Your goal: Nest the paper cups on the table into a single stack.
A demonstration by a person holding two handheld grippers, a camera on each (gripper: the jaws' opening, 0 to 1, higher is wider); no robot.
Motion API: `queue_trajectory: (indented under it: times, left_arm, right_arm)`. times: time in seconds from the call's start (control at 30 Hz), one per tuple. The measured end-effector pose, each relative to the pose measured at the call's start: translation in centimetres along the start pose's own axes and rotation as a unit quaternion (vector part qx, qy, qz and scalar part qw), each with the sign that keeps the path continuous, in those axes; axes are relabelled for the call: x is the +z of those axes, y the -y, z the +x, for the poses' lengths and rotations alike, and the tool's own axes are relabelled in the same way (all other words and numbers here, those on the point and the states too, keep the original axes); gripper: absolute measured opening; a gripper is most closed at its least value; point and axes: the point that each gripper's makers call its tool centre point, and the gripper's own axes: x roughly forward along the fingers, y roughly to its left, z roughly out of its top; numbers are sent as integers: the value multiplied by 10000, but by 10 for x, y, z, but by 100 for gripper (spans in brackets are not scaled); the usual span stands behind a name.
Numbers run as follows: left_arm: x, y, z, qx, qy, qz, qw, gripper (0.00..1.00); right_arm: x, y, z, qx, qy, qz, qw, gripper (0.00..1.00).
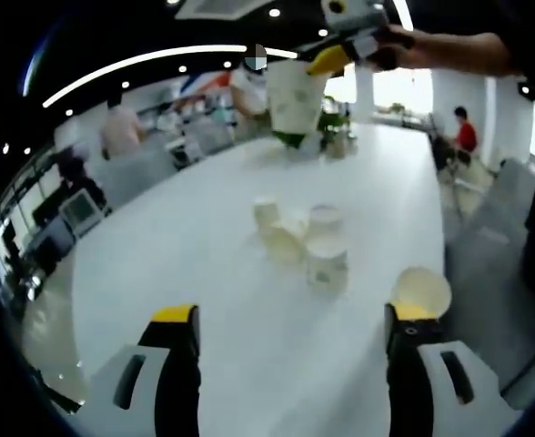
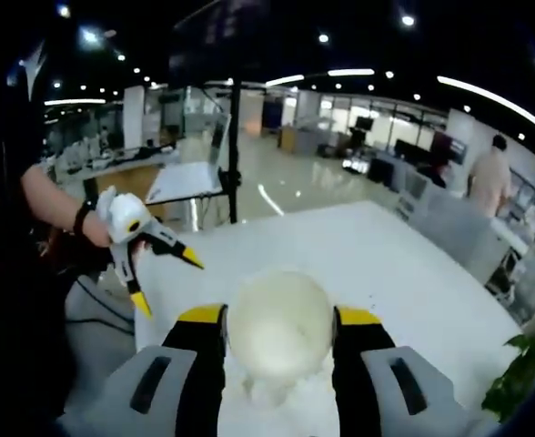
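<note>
Several white paper cups [image 1: 306, 238] huddle in the middle of the white table [image 1: 186, 264]; the nearest of them [image 1: 327, 266] stands upside down. Another cup [image 1: 422, 291] lies on its side, mouth towards me, just past my left gripper's right jaw. My left gripper [image 1: 292, 314] is open and holds nothing. High over the far end of the table, my right gripper [image 1: 320, 68] is shut on a paper cup [image 1: 295, 96]. In the right gripper view that cup [image 2: 278, 337] sits between the jaws of the right gripper [image 2: 280, 315], and the left gripper [image 2: 168, 282] shows open, in a hand.
A green plant [image 1: 293, 138] stands at the table's far end, beside the right gripper [image 2: 522, 373]. Grey chairs [image 1: 495, 246] line the table's right side. Several people sit or stand at desks beyond. A black pole [image 2: 234, 155] rises behind the table.
</note>
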Motion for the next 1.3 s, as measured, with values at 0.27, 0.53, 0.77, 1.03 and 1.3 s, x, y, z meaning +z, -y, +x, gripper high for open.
queue_trajectory:
  times: [0.27, 0.53, 0.77, 1.03, 1.3]
  left_arm:
    - [-2, 4, 1, -112, -37, 45, 9999, 82]
    - [-6, 6, -3, -149, -44, 15, 9999, 82]
    - [-7, 7, -5, -143, -15, -63, 9999, 82]
    - [-8, 9, -8, -118, -37, -10, 9999, 82]
    - [-9, 12, -8, -158, -54, 10, 9999, 81]
  right_arm:
    - [7, -23, -13, 78, 172, 18, 9998, 42]
    - [10, -53, -17, 179, 343, 185, 9991, 42]
    - [6, -79, -23, 319, 378, 288, 9984, 42]
    - [-8, -104, -22, 452, 344, 429, 9975, 42]
    - [-29, -134, -10, 702, 232, 518, 9959, 42]
